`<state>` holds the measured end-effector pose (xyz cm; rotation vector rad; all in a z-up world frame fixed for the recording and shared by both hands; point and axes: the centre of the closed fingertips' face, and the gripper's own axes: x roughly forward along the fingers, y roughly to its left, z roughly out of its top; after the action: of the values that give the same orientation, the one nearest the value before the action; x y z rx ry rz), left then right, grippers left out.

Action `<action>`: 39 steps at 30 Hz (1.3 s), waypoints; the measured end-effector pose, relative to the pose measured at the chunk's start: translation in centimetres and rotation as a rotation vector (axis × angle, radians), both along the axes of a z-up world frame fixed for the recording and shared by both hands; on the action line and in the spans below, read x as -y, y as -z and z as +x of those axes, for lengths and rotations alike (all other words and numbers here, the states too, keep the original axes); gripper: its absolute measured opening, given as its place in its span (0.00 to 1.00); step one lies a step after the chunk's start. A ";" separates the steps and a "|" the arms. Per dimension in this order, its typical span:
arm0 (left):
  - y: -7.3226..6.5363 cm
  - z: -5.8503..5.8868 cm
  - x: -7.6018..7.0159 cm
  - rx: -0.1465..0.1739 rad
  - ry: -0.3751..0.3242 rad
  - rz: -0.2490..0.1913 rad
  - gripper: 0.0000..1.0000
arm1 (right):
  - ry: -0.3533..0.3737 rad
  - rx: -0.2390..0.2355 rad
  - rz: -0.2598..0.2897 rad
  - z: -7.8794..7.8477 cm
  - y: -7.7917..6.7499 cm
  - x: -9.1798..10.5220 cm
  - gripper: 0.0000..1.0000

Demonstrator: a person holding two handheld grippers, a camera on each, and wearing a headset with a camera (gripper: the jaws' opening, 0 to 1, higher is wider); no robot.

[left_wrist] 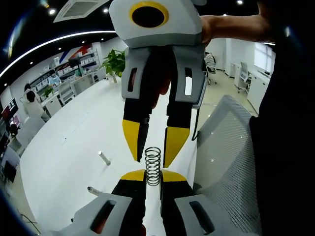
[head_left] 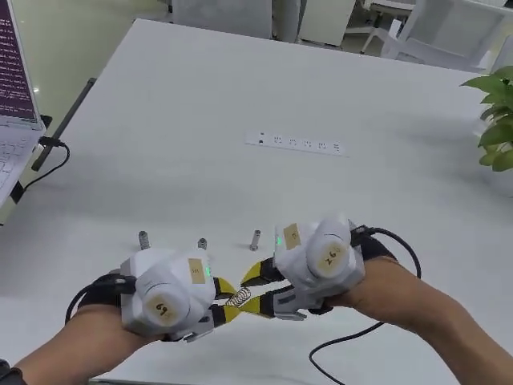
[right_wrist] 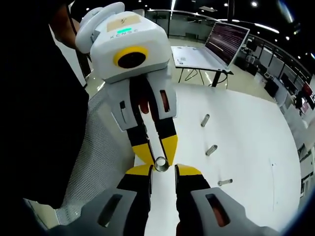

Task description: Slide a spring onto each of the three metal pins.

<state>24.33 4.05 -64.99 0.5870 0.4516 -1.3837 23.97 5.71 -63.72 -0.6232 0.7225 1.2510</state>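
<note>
A small metal spring (head_left: 239,298) hangs over the table's near edge, and my left gripper (head_left: 227,301) is shut on it. In the left gripper view the spring (left_wrist: 153,166) stands upright between the yellow tips of my left gripper (left_wrist: 153,176). My right gripper (left_wrist: 153,147) faces it, open, with one tip on each side of the spring's free end. The right gripper view looks down the spring's end (right_wrist: 156,165) between the open jaws of my right gripper (right_wrist: 163,171). Three short metal pins (head_left: 144,238) (head_left: 202,243) (head_left: 255,239) stand in a row just beyond both grippers.
A white power strip (head_left: 294,144) lies mid-table. A laptop (head_left: 12,80) sits at the left edge with its cable. A green plant (head_left: 497,120) is at the right. A black cable (head_left: 353,345) trails from the right hand. Chairs stand beyond the far edge.
</note>
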 end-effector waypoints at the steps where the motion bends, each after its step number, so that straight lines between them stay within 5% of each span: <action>1: 0.0 0.0 0.0 0.000 0.002 0.001 0.02 | -0.002 -0.001 0.001 0.0 0.0 -0.1 0.15; 18: 0.3 -0.5 0.0 -0.002 0.019 0.015 0.03 | -0.031 0.002 0.027 -0.8 0.2 -0.5 0.08; 27: 0.6 0.7 -1.4 -0.004 -0.065 0.007 0.10 | 0.028 0.004 0.032 -0.5 0.4 0.8 0.08; 39: 0.4 1.5 -3.4 -0.054 -0.172 -0.039 0.12 | 0.110 -0.008 0.032 -0.1 1.0 2.5 0.08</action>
<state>25.85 7.42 -65.40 0.4688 0.5052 -1.2434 23.82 3.19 -64.75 -0.5458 0.7323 1.1617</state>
